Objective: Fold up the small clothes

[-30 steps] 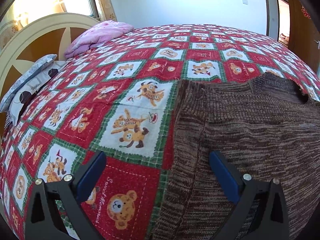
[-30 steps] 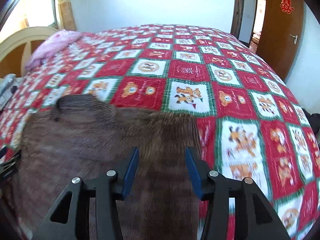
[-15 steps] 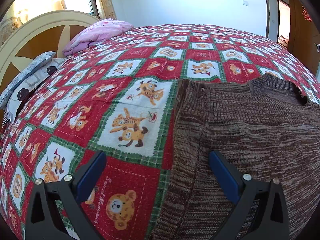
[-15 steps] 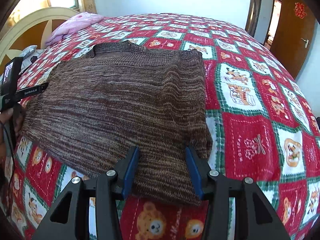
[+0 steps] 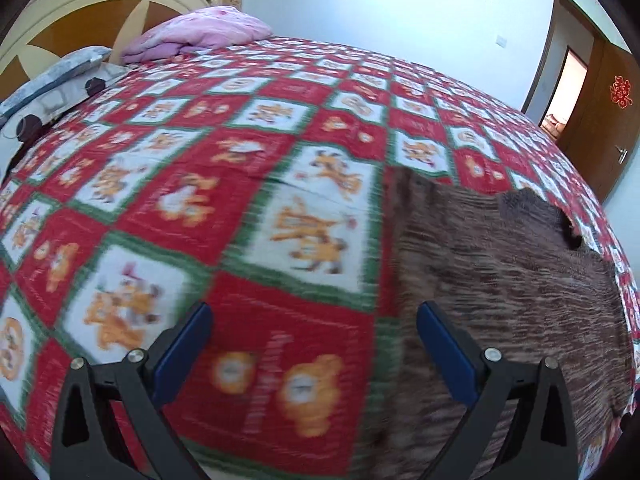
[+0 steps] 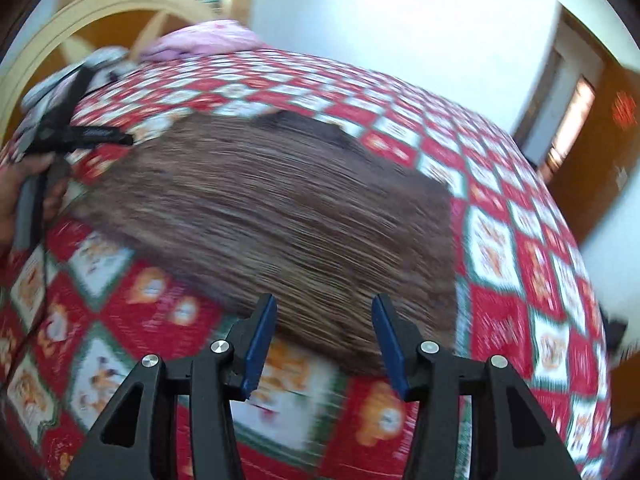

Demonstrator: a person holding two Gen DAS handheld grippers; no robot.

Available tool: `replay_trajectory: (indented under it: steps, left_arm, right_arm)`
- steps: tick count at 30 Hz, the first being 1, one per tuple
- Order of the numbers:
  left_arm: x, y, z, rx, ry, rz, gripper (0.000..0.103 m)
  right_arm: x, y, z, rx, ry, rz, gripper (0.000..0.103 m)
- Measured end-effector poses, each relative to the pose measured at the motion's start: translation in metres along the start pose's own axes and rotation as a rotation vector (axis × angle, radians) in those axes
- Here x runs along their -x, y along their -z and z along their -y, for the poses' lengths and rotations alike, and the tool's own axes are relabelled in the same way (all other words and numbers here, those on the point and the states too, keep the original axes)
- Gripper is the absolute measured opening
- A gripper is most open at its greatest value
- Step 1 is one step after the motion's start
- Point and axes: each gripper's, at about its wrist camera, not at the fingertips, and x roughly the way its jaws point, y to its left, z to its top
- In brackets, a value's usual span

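Observation:
A brown knitted sweater (image 6: 280,208) lies flat on the bed, folded into a rough rectangle; in the left wrist view (image 5: 500,280) it fills the right side. My left gripper (image 5: 312,344) is open and empty above the quilt, just left of the sweater's edge. It also shows in the right wrist view (image 6: 64,132), held by a hand at the sweater's left edge. My right gripper (image 6: 324,336) is open and empty, hovering over the sweater's near edge. Both views are blurred by motion.
A red, white and green teddy-bear quilt (image 5: 200,200) covers the bed. A pink blanket (image 5: 200,36) and grey pillows (image 5: 52,80) lie by the cream headboard (image 5: 100,12). A brown door (image 5: 604,120) stands at the right.
My right gripper has pulled back and swung, so the whole sweater shows beyond it. My left gripper has shifted left and tilted off the sweater. Both stay open.

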Motion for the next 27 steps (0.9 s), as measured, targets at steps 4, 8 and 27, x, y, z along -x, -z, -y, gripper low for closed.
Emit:
replay_trajectory:
  steps: [4,8,27]
  left_arm:
    - [0.002,-0.001,-0.025,-0.001,-0.008,0.002,0.103]
    - [0.002,-0.003,-0.043,0.044,0.081,0.001,0.103]
    - [0.003,0.000,-0.055,0.098,0.359,0.034,0.103]
  right_arm:
    - [-0.005,-0.018,-0.044,0.084,-0.068,0.014,0.054]
    - [-0.009,-0.035,-0.104,0.219,-0.127,0.058,0.054]
    - [-0.070,-0.067,-0.238,0.493,-0.034,0.169,0.054]
